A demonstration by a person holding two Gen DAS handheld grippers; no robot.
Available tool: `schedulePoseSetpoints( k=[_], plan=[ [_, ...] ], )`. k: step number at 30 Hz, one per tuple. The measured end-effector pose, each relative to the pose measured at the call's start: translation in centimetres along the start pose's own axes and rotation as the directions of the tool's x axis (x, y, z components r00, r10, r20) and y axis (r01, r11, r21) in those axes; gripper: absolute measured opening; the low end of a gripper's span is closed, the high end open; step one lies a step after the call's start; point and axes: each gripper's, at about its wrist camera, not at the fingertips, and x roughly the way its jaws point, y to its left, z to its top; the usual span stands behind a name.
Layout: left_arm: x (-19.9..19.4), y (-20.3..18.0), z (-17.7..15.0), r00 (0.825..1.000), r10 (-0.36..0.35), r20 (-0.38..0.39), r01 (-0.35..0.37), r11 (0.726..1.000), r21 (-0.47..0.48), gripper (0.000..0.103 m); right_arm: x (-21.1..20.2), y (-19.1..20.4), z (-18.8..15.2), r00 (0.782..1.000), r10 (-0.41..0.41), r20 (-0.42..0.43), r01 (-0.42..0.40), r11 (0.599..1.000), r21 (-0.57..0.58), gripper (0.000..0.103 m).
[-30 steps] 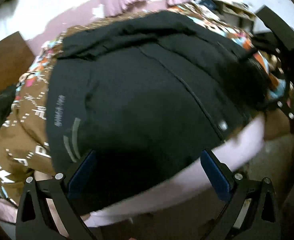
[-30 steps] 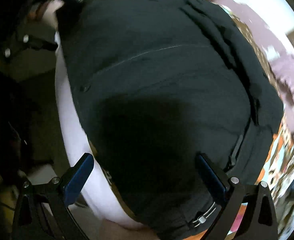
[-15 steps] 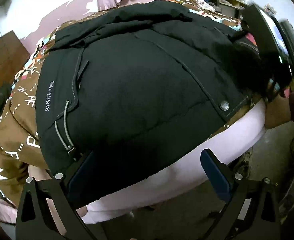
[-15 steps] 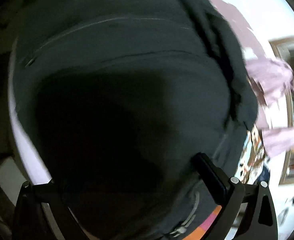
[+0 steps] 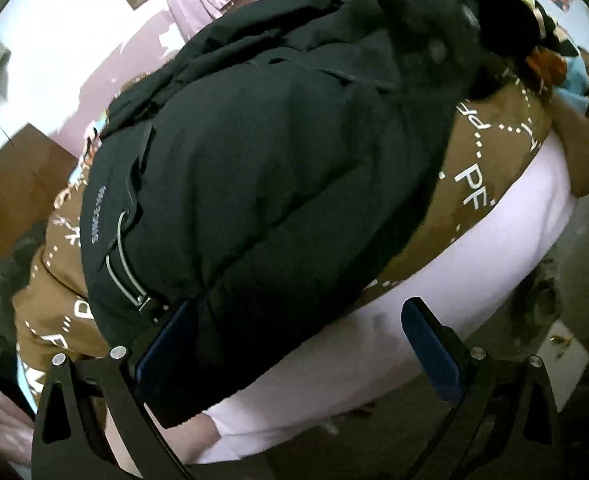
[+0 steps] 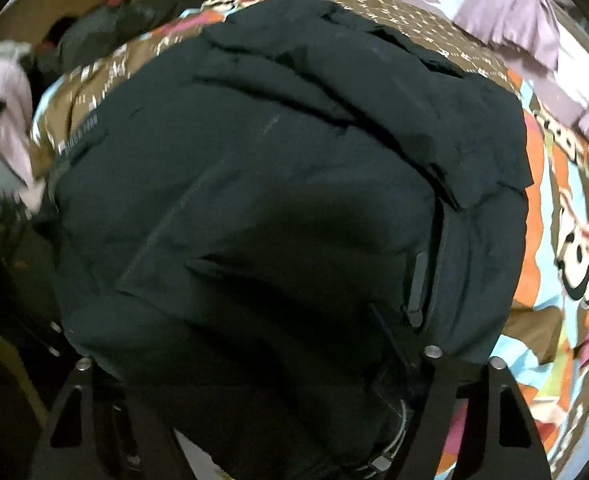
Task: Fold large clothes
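Here, black jacket (image 5: 278,184) lying spread on bed, over brown printed bedspread (image 5: 490,184), hem hanging at pink mattress edge (image 5: 434,320). Left gripper (image 5: 290,344) hovering wide open at hem, left finger over fabric, right finger over mattress edge — probably lining up for hem grab. Right gripper (image 6: 262,380) pressing low over jacket; fingers buried in dark cloth, cannot tell grip. Zipper pull (image 5: 144,304) beside left finger possibly snagging. Pink clothes (image 6: 510,12) hanging on wall beyond.
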Motion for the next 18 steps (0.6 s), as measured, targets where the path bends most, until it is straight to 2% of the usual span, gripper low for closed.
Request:
schedulePoseSetpoints(
  k=[1,4,5,6,7,9,11,15,18],
  plan=[
    [0.1,-0.1,0.0,1.000,0.016,0.005,-0.016,1.000,0.010,0.101,-0.2,-0.1,0.0,1.000,0.013,0.006,-0.013,1.000,0.014,0.062],
    [0.1,-0.3,-0.1,0.997,0.074,0.026,-0.075,0.996,0.038,0.100,-0.8,-0.2,-0.2,0.999,0.032,0.019,-0.033,0.999,0.035,0.057],
    [0.0,-0.2,-0.1,0.995,0.091,0.031,-0.093,0.995,0.043,0.095,-1.0,-0.4,-0.1,0.999,0.037,0.025,-0.038,0.998,0.043,0.057],
    [0.0,-0.1,-0.2,0.993,0.109,0.035,-0.110,0.993,0.046,0.083,-1.1,-0.4,-0.1,0.999,0.042,0.028,-0.043,0.998,0.050,0.057],
    [0.0,-0.2,-0.2,0.991,0.130,0.035,-0.132,0.990,0.049,0.076,-1.1,-0.5,-0.2,0.998,0.047,0.030,-0.048,0.997,0.057,0.057],
    [0.1,0.0,-0.2,0.983,0.181,0.033,-0.182,0.982,0.053,0.047,-1.1,-0.7,-0.3,0.998,0.053,0.031,-0.055,0.996,0.066,0.057],
    [-0.1,1.1,0.1,0.980,0.194,0.039,-0.195,0.980,0.030,0.030,-0.9,-0.6,-0.4,0.998,0.051,0.028,-0.053,0.997,0.062,0.057],
    [-2.0,3.7,1.4,0.984,0.151,0.097,-0.146,0.988,-0.056,0.015,-0.6,-1.5,-0.8,0.998,0.056,0.034,-0.058,0.996,0.067,0.057],
    [-3.8,5.3,2.9,0.979,0.140,0.152,-0.124,0.986,-0.107,0.011,-0.8,-1.6,-1.1,0.998,0.055,0.042,-0.058,0.996,0.066,0.057]
  ],
)
